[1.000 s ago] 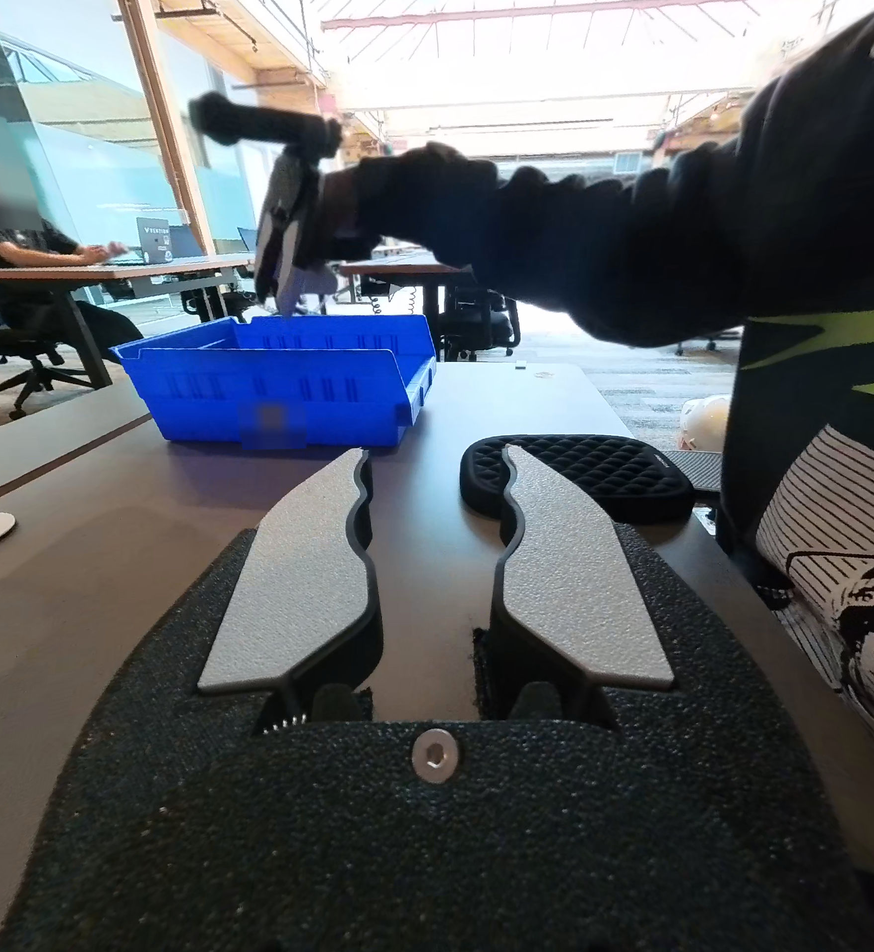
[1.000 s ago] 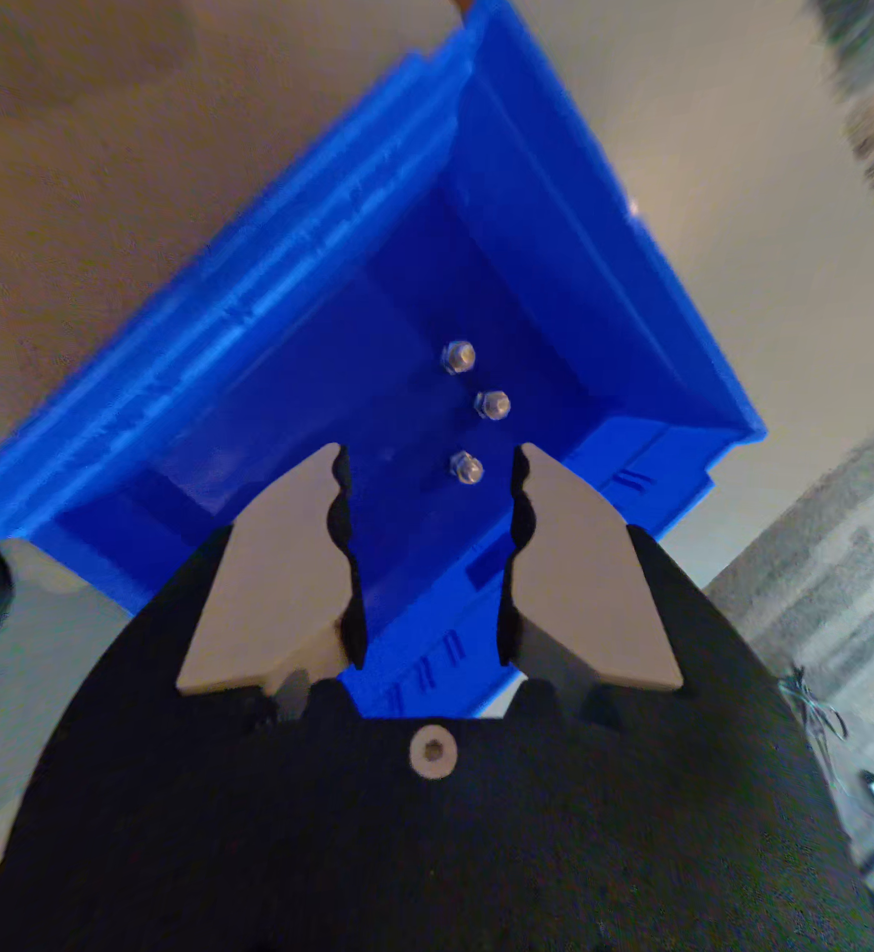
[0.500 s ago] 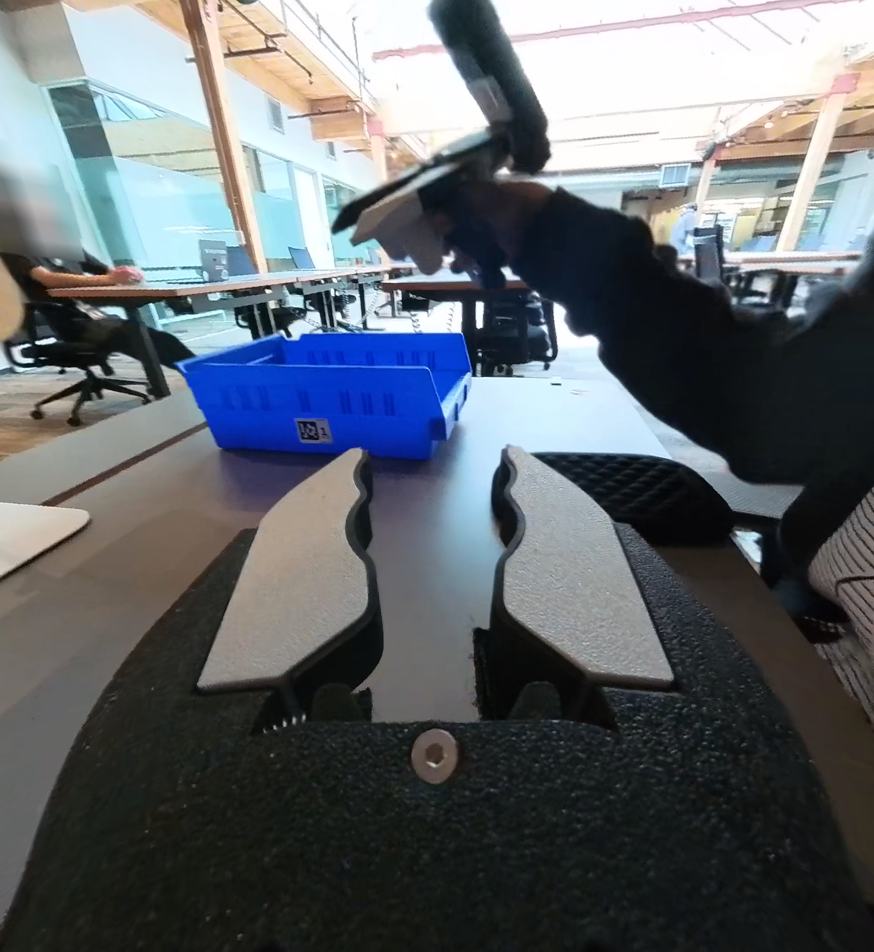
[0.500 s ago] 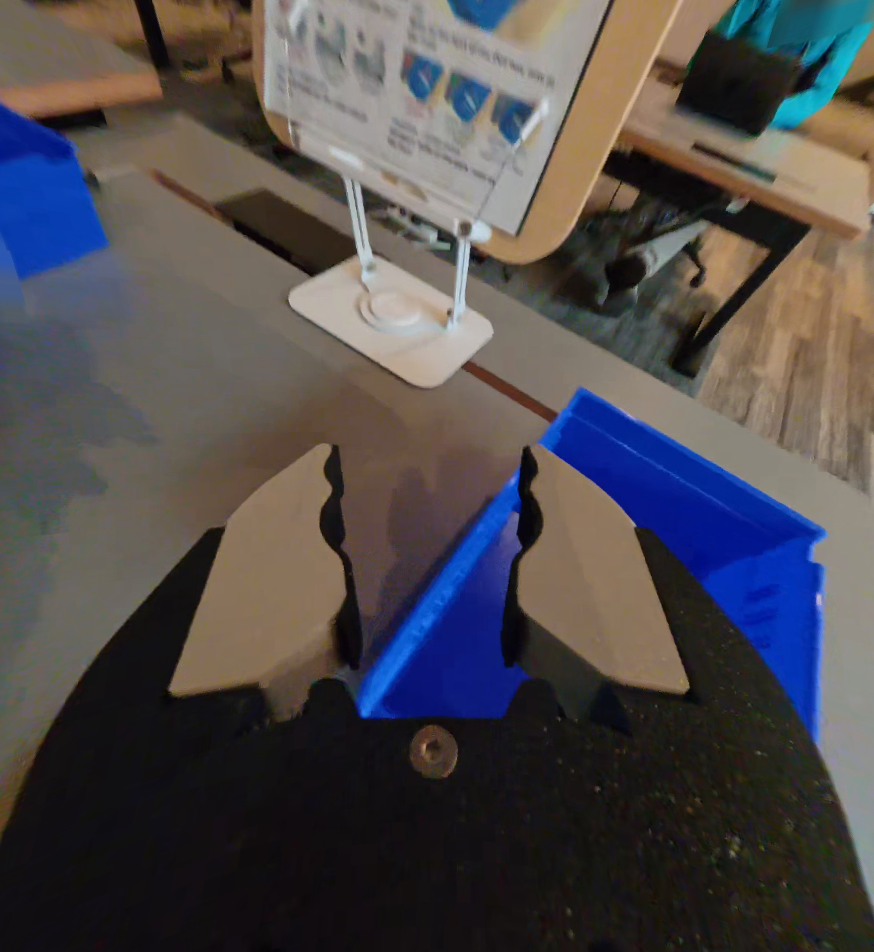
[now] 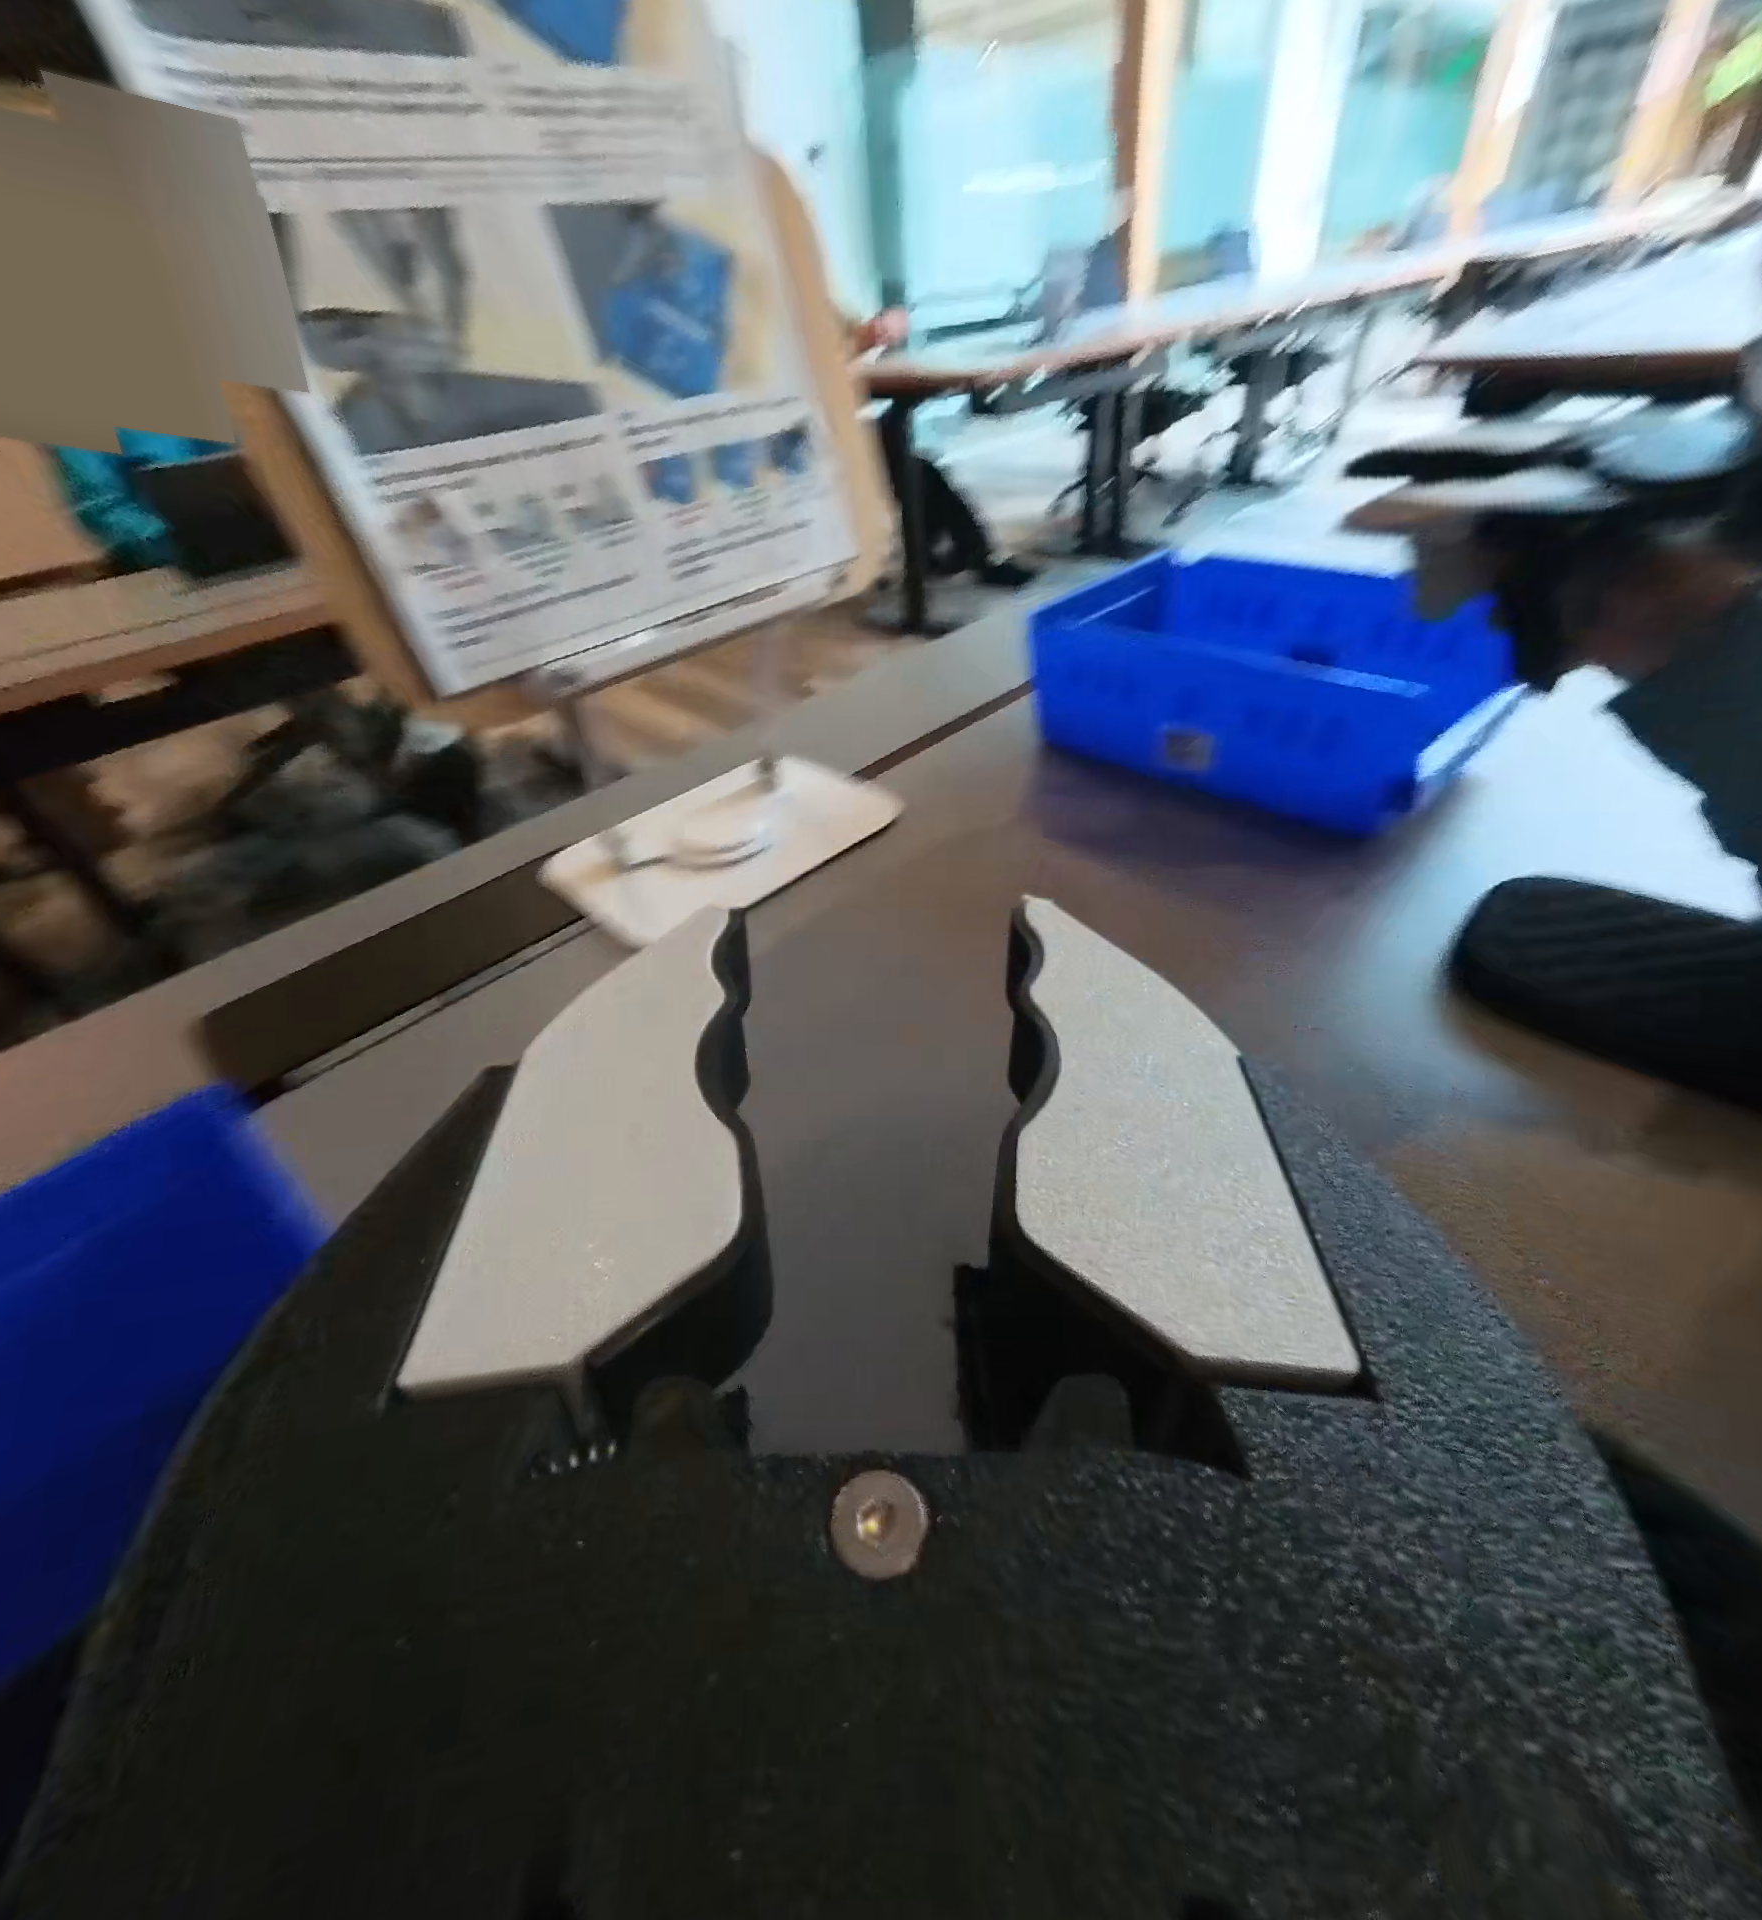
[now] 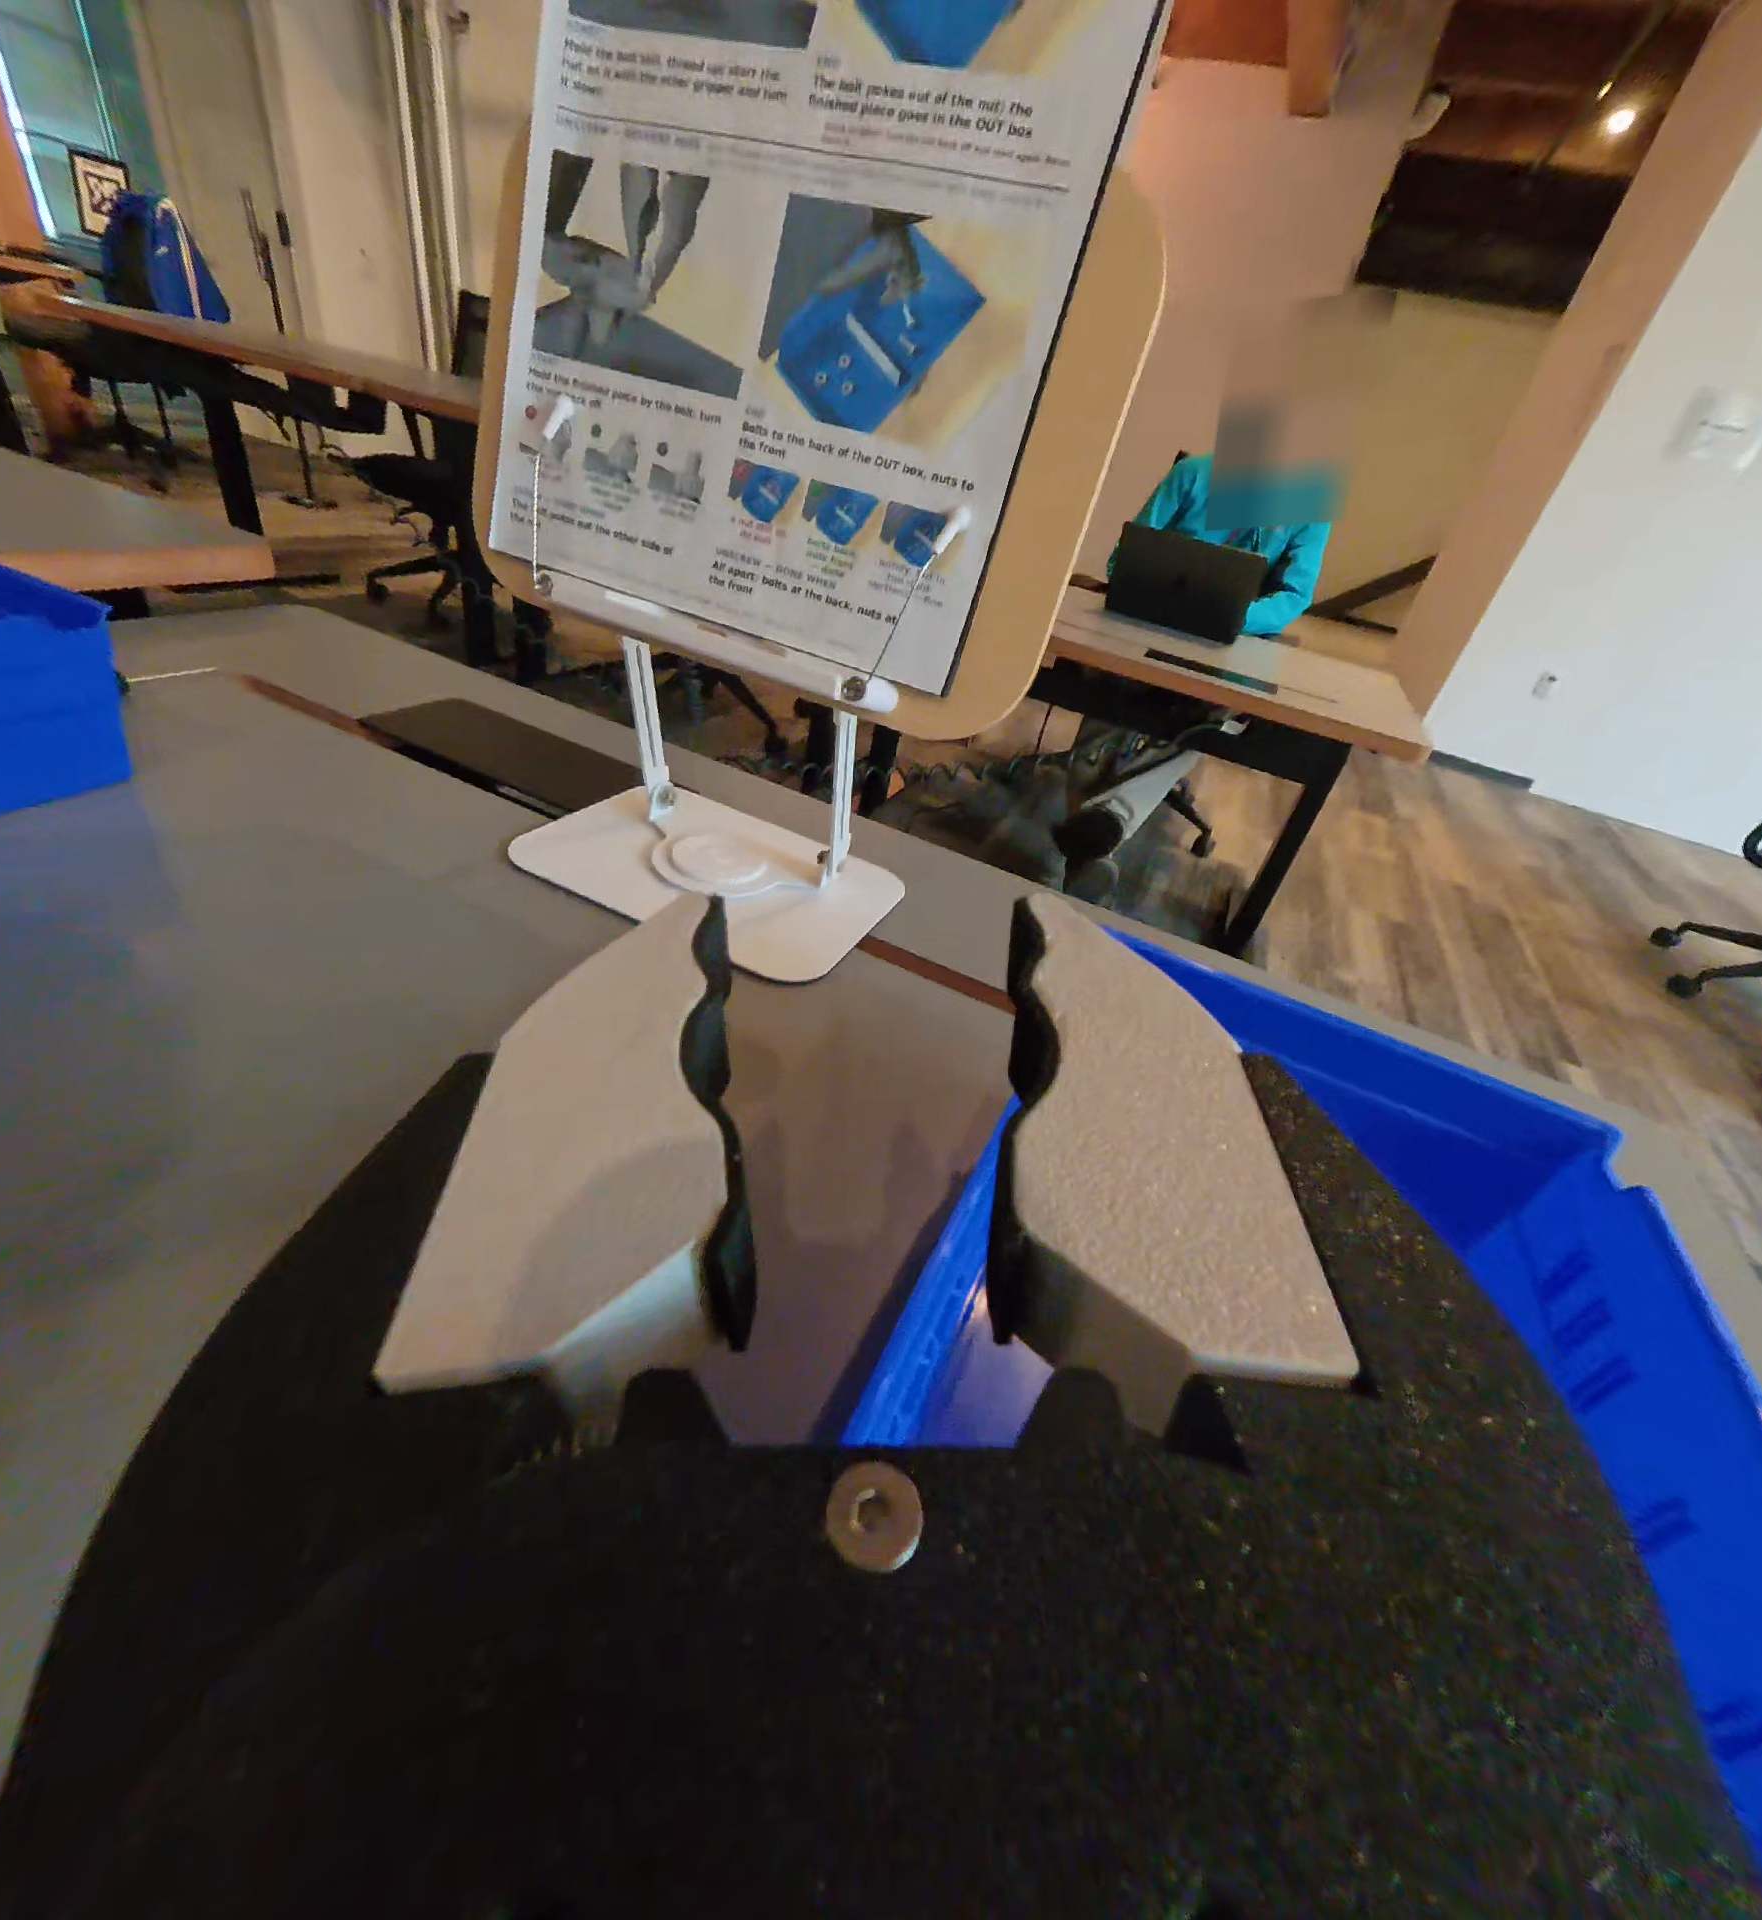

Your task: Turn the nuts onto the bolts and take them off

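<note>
My left gripper (image 5: pixel 875 920) is open and empty, low over the dark table (image 5: pixel 1220 987). A blue bin (image 5: pixel 1261 707) stands far ahead to its right, and the edge of a second blue bin (image 5: pixel 77 1351) is close at the lower left. My right gripper (image 6: pixel 866 914) is open and empty, with its right finger over the left wall of a blue bin (image 6: pixel 1479 1195). Another blue bin (image 6: pixel 4 686) is at the far left of that view. No nuts or bolts show in either view. The left wrist view is blurred.
A picture sheet on a white stand (image 6: pixel 815 343) stands at the table's far edge, its base (image 6: pixel 711 873) just beyond my right fingertips; it also shows in the left wrist view (image 5: pixel 544 416). A black pad (image 5: pixel 1635 987) lies on the right. A person sits at a desk (image 6: pixel 1230 582) behind. Across from one pair of fingers to the other is roughly 40 cm.
The right gripper rose from looking down into a bin with three nutted bolts and now faces the sheet stand. The left gripper swung left, away from the far bin. Both stayed open.
</note>
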`<action>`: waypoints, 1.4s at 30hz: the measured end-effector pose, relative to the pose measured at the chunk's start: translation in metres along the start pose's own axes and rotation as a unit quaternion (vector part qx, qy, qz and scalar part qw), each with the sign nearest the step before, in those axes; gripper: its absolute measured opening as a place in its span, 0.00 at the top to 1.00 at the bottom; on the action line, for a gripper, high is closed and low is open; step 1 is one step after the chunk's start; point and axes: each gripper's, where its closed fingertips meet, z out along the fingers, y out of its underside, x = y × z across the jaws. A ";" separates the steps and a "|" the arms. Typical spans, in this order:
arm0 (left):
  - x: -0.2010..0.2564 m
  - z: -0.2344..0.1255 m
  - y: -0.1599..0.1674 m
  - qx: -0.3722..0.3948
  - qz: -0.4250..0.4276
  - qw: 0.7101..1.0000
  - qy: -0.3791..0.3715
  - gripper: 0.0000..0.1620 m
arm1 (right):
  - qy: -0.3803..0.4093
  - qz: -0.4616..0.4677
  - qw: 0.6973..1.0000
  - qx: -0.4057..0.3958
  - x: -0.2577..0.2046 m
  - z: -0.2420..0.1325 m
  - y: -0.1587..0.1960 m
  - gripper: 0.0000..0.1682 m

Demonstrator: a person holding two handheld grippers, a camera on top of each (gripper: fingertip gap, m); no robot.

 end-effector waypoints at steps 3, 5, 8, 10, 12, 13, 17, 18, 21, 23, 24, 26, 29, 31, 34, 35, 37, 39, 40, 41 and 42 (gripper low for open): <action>-0.053 -0.041 0.008 -0.086 0.027 0.993 -0.071 0.72 | -0.003 -0.013 1.000 -0.013 -0.003 0.000 0.004 0.70; -0.085 -0.065 0.024 -0.157 0.025 0.982 -0.101 0.72 | -0.001 -0.021 1.000 -0.021 -0.004 0.000 0.006 0.70; -0.115 -0.091 0.061 -0.265 -0.011 0.958 -0.108 0.73 | -0.005 -0.030 0.999 -0.026 -0.008 0.001 0.006 0.69; -0.130 -0.100 0.089 -0.321 -0.030 0.940 -0.113 0.72 | -0.005 -0.037 0.999 -0.025 -0.010 0.000 0.004 0.69; -0.137 -0.104 0.116 -0.375 -0.040 0.920 -0.102 0.72 | -0.004 -0.043 0.999 -0.023 -0.011 -0.001 0.002 0.69; -0.140 -0.105 0.128 -0.396 -0.045 0.911 -0.100 0.72 | -0.004 -0.044 0.999 -0.023 -0.012 -0.001 0.001 0.69; -0.146 -0.098 0.164 -0.448 -0.054 0.889 -0.081 0.72 | -0.007 -0.042 0.999 -0.025 -0.012 -0.001 0.002 0.70; -0.145 -0.094 0.171 -0.453 -0.063 0.887 -0.070 0.73 | -0.006 -0.042 0.999 -0.029 -0.012 -0.001 0.003 0.69; -0.144 -0.086 0.187 -0.472 -0.067 0.878 -0.053 0.73 | 0.000 -0.051 0.998 -0.035 -0.010 -0.001 0.006 0.69; -0.143 -0.083 0.196 -0.486 -0.068 0.870 -0.046 0.74 | 0.001 -0.051 0.998 -0.036 -0.009 -0.001 0.006 0.69; -0.143 -0.083 0.200 -0.492 -0.068 0.867 -0.041 0.76 | -0.001 -0.051 0.998 -0.036 -0.010 0.000 0.006 0.69; -0.142 -0.082 0.205 -0.500 -0.069 0.863 -0.035 0.76 | -0.001 -0.051 0.998 -0.037 -0.010 0.000 0.007 0.69; -0.142 -0.080 0.208 -0.499 -0.074 0.863 -0.033 0.77 | 0.000 -0.054 0.998 -0.037 -0.010 0.000 0.007 0.69; -0.142 -0.079 0.209 -0.498 -0.072 0.863 -0.030 0.79 | -0.001 -0.055 0.998 -0.038 -0.010 0.000 0.007 0.69; -0.141 -0.079 0.209 -0.498 -0.067 0.864 -0.026 0.94 | -0.001 -0.056 0.998 -0.039 -0.010 0.000 0.007 0.69; -0.142 -0.080 0.209 -0.498 -0.065 0.864 -0.027 0.94 | -0.001 -0.056 0.998 -0.039 -0.010 0.000 0.007 0.69; -0.142 -0.082 0.209 -0.503 -0.057 0.862 -0.026 0.94 | -0.001 -0.057 0.998 -0.038 -0.010 0.000 0.007 0.69; -0.142 -0.085 0.203 -0.510 -0.051 0.859 -0.025 0.94 | -0.002 -0.057 0.998 -0.038 -0.011 0.000 0.007 0.69; -0.141 -0.088 0.198 -0.513 -0.047 0.857 -0.023 0.94 | -0.004 -0.057 0.998 -0.040 -0.011 0.000 0.008 0.69; -0.142 -0.090 0.191 -0.514 -0.040 0.857 -0.026 0.94 | -0.004 -0.057 0.997 -0.042 -0.011 0.000 0.009 0.69; -0.142 -0.091 0.181 -0.514 -0.032 0.857 -0.026 0.94 | -0.004 -0.059 0.997 -0.045 -0.012 0.001 0.010 0.69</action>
